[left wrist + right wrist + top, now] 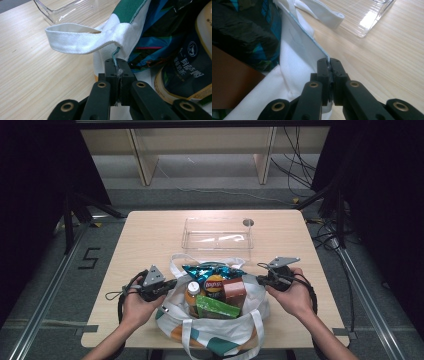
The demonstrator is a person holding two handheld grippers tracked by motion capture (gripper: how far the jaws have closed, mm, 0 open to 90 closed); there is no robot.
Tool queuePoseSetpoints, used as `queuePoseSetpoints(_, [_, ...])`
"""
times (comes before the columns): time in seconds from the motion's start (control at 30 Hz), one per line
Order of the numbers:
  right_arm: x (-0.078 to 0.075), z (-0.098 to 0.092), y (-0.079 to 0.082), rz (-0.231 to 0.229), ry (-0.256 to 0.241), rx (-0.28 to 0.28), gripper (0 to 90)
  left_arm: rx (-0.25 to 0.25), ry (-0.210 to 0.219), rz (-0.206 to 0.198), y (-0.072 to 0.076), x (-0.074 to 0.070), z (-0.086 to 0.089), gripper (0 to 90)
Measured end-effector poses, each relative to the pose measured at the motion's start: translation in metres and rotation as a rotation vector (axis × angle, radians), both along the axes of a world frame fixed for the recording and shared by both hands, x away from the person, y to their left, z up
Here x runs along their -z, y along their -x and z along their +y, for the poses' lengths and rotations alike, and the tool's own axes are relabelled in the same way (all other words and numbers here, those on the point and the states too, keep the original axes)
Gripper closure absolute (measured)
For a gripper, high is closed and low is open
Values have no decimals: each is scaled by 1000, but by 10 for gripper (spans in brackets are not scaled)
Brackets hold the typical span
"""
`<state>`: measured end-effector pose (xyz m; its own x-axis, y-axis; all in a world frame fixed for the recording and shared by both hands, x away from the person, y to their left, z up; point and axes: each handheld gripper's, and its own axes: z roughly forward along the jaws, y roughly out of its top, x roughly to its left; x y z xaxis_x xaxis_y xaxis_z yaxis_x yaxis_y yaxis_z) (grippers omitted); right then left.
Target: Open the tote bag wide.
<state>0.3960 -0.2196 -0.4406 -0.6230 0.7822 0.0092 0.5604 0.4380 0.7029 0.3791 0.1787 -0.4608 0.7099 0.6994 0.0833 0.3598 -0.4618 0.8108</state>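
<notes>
Left gripper (172,284) clamped on the left rim of the white cloth bag (212,332), bag near the table's (145,235) front edge, stuffed with glossy snack packets (212,271), right gripper (260,280) pinching its right rim, bare wood and a clear plastic tray (217,234) beyond.

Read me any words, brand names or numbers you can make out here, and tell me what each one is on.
"5": floor marking left of the table.
"Lay's" logo: chip bag in the tote bag, small but recognisable.
Chinese characters on the dark packet: too unclear to quote.
</notes>
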Motion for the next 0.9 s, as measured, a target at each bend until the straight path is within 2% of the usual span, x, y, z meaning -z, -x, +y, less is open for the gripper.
queuePoseSetpoints(0.07, [-1, 0, 0, 24, 6, -8, 879, -17, 12, 5, 1, 0, -1, 879])
queuePoseSetpoints(0.13, [0, 0, 0, 24, -7, -3, 878, -10, 1, -7, 1, -1, 0, 877])
queuePoseSetpoints(0.17, [-1, -1, 0, 37, 13, -11, 868, -9, 10, -1, 2, -2, 0, 874])
queuePoseSetpoints(0.2, [-1, -2, 0, 34, 16, -18, 853, -11, 7, -5, 2, -3, 1, 868])
queuePoseSetpoints(0.23, [2, -1, -1, -3, -16, -1, 833, -23, 30, -2, 3, -4, 3, 856])
queuePoseSetpoints(0.27, [2, -1, -1, -3, -16, -1, 833, -23, 30, -2, 3, -4, 3, 832])
queuePoseSetpoints(0.3, [-1, -5, 0, 31, -14, -8, 784, -31, 54, -14, 4, -5, 5, 802])
queuePoseSetpoints(0.33, [-1, -5, 0, 31, -14, -8, 784, -31, 54, -14, 4, -5, 5, 785])
queuePoseSetpoints(0.37, [-4, -8, 1, 24, -35, -10, 740, -52, 97, -21, 7, -6, 5, 760])
queuePoseSetpoints(0.47, [-10, -11, 3, -9, -74, -2, 680, -49, 131, -39, 10, -11, 6, 660])
queuePoseSetpoints(0.5, [-10, -11, 3, -9, -74, -2, 680, -49, 131, -39, 10, -11, 6, 622])
queuePoseSetpoints(0.53, [-16, -13, 5, -31, -97, 2, 634, -66, 151, -53, 12, -15, 8, 576])
queuePoseSetpoints(0.57, [-20, -14, 6, -25, -105, 10, 614, -66, 151, -53, 12, -15, 8, 532])
queuePoseSetpoints(0.6, [-23, -15, 7, -43, -128, 18, 595, -81, 191, -57, 15, -20, 10, 497])
queuePoseSetpoints(0.63, [-23, -15, 7, -43, -128, 18, 595, -81, 191, -57, 15, -20, 10, 467])
queuePoseSetpoints(0.67, [-29, -17, 8, -68, -156, 26, 563, -91, 223, -71, 18, -23, 11, 436])
queuePoseSetpoints(0.7, [-29, -17, 8, -68, -156, 26, 563, -91, 223, -71, 18, -23, 11, 404])
queuePoseSetpoints(0.73, [-35, -21, 8, -88, -182, 1, 539, -93, 246, -83, 22, -25, 12, 379])
queuePoseSetpoints(0.8, [-41, -22, 12, -90, -190, 0, 526, -86, 264, -96, 26, -25, 11, 342])
queuePoseSetpoints(0.83, [-44, -22, 11, -117, -207, -2, 520, -85, 270, -103, 28, -25, 11, 337])
queuePoseSetpoints(0.87, [-46, -21, 13, -108, -231, 4, 514, -88, 267, -113, 30, -26, 11, 330])
queuePoseSetpoints(0.9, [-46, -21, 13, -108, -231, 4, 514, -88, 267, -113, 30, -26, 11, 327])
